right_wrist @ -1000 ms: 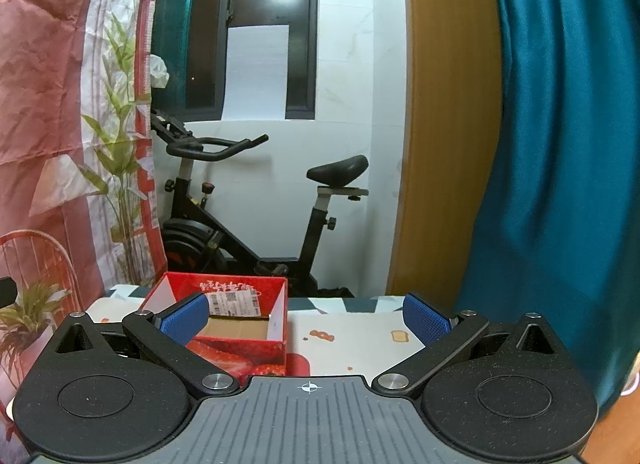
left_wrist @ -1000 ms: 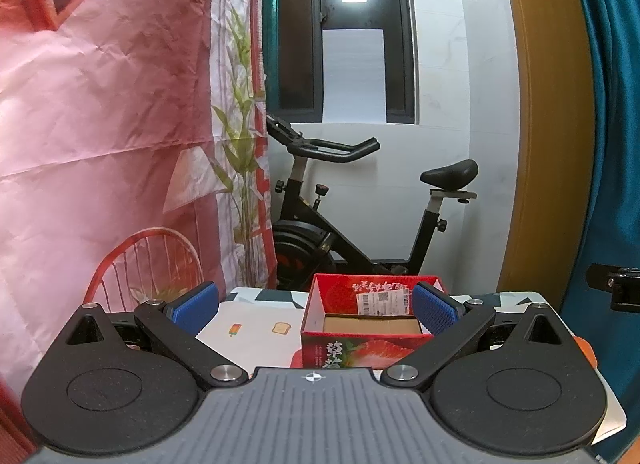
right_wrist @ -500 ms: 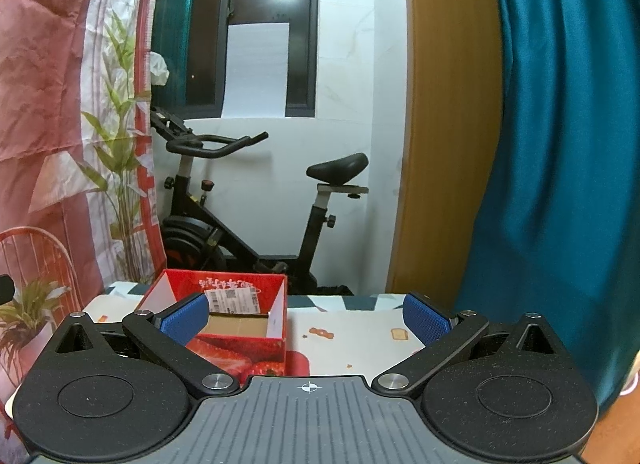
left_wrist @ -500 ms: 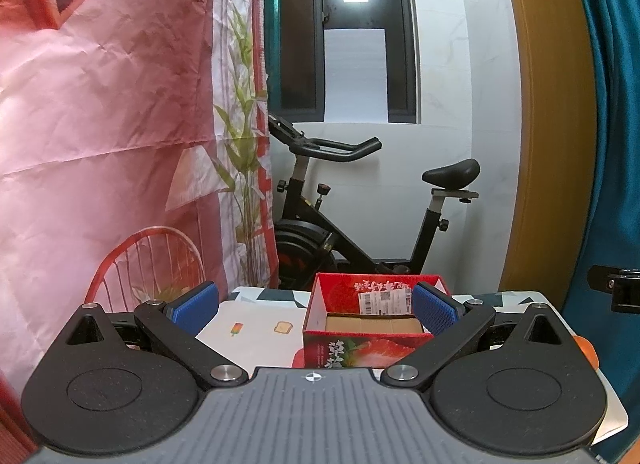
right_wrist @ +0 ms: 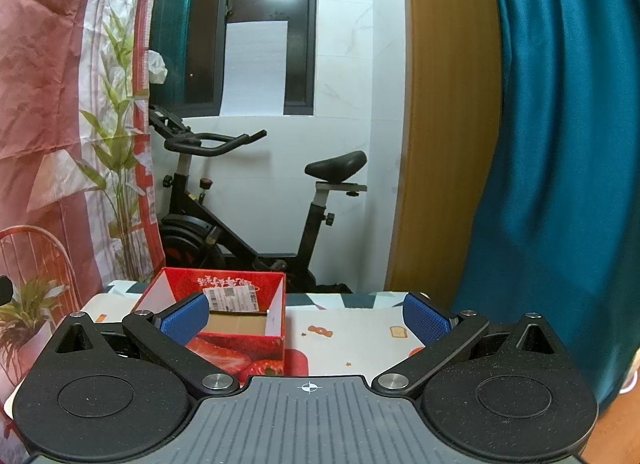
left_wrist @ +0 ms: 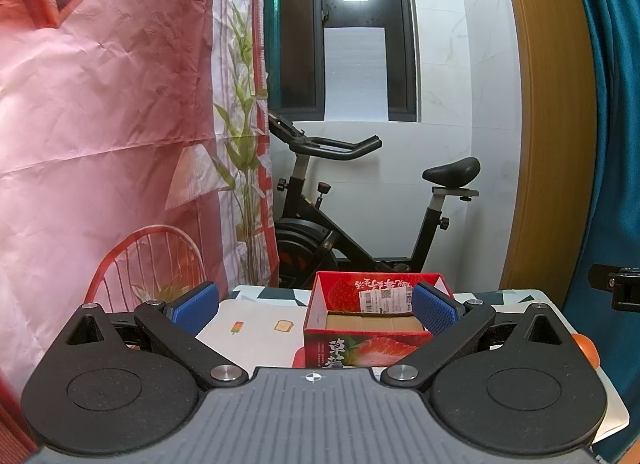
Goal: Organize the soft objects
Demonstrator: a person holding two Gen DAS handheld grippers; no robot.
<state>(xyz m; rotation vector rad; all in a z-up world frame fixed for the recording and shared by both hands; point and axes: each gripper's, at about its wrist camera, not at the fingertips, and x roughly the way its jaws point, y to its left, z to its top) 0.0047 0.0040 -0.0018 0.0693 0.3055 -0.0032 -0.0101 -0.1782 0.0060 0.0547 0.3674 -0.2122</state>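
Red box (left_wrist: 368,324) (right_wrist: 224,316) both views; orange ball (left_wrist: 588,348) left view only; both tools wide open, empty.

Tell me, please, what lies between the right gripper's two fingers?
In the right wrist view, the right gripper holds nothing; between its fingers show the red strawberry box's right part and bare patterned tablecloth.

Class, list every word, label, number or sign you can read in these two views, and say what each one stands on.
"草莓": large characters on the front wall of the red strawberry box, cut off at the bottom.
Script Chinese lettering on the box's inner back wall: too stylised to read.
White shipping label inside the box: barcode, QR code and digits, too small to read.
Tablecloth: small pictures only, no text.
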